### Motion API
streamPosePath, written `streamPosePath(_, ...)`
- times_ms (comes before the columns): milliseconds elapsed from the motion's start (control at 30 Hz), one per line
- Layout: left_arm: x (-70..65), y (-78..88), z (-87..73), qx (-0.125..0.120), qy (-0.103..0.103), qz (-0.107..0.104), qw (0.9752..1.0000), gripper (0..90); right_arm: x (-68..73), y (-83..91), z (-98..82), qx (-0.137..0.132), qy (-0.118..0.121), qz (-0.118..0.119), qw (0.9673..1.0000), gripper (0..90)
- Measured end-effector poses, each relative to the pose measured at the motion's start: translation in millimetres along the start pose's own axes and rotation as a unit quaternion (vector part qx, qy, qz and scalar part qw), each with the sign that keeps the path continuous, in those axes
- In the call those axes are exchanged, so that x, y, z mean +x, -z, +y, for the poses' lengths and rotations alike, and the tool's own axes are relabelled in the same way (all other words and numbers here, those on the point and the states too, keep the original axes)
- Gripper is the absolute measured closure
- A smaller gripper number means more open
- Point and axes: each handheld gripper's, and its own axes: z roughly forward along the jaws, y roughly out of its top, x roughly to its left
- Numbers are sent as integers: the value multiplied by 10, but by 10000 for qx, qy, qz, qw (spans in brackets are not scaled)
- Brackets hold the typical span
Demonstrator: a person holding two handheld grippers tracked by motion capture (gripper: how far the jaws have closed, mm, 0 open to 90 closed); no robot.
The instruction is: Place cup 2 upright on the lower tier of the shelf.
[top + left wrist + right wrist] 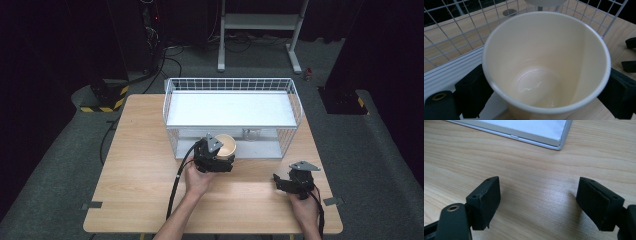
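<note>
Here the left claw [544, 92] is clamped on a cream cup [546, 62], at the wire basket's [232, 85] front.
Right claw [537, 205] hangs apart over bare desk [524, 175]; the left gripper view reveals the cup's empty inside.

Left gripper [224, 159] jaws clamped, hand [198, 180] behind; right gripper [278, 183] jaws spread apart, held low.
</note>
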Motion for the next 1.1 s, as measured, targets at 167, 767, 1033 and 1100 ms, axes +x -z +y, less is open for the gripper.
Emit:
streamPosePath(167,10,-78,50,37,-4,84,10000,98,0,0,0,1,0,2,10000,197)
streamPosePath(767,73,-287,4,175,26,409,9990,97,0,0,0,0,0,2,10000,197)
streamPosePath(1033,84,-375,-29,162,35,445,9989,97,0,0,0,0,1,2,10000,197)
streamPosePath(1100,93,-401,-45,208,35,450,9988,97,0,0,0,0,0,1,10000,197)
